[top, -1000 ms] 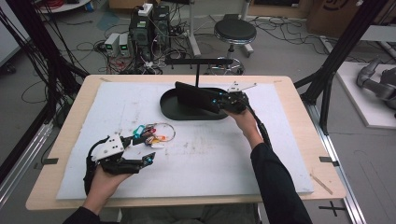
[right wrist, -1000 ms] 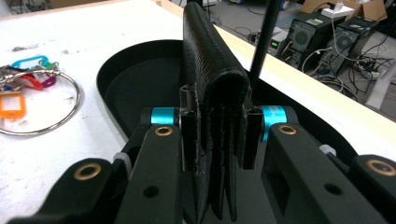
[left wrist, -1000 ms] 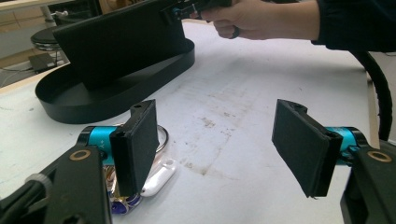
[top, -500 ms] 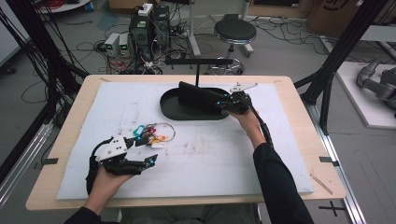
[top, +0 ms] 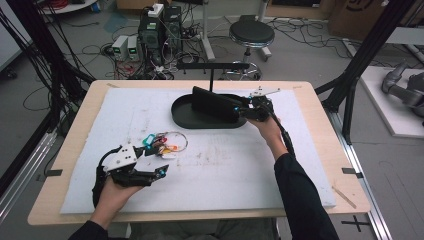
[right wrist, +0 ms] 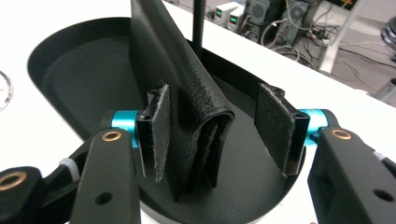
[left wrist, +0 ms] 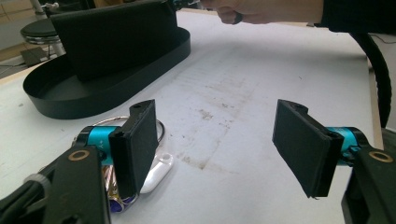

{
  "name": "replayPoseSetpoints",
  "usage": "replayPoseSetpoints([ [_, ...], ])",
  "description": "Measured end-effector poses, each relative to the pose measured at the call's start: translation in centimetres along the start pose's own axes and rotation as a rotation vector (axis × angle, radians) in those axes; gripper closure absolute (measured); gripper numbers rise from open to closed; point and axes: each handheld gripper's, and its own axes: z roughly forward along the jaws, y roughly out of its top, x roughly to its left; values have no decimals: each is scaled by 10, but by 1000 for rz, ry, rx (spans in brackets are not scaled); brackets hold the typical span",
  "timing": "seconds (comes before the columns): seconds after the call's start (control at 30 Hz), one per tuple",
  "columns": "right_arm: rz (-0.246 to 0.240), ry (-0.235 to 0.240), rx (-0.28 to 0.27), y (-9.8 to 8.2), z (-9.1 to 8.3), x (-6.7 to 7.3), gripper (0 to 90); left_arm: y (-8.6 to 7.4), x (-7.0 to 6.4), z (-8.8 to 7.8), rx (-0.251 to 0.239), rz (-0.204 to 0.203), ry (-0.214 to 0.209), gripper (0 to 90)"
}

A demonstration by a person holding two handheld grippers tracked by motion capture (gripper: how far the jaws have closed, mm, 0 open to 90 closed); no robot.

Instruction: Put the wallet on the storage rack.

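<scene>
Two jaws of the right gripper [right wrist: 212,135] have just been opening, and the black wallet [right wrist: 187,102] is seen between them, touched by one pad and apart from the other. The wallet is stood on edge inside the black tray [top: 182,112]. Near the tray, the left gripper [left wrist: 217,144] is held wide open with nothing in it, just beside the key ring [top: 167,142].
</scene>
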Motion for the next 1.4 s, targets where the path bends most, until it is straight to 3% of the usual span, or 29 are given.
replayPoseSetpoints([
  [0.4,-4,23,-26,8,-28,4,378,2,7,1,5,2,18,310],
  [0.77,4,36,-97,11,-79,9,378,8,15,14,9,-1,14,309],
  [1.4,64,1,-177,-38,-158,10,366,12,25,33,28,1,12,307],
])
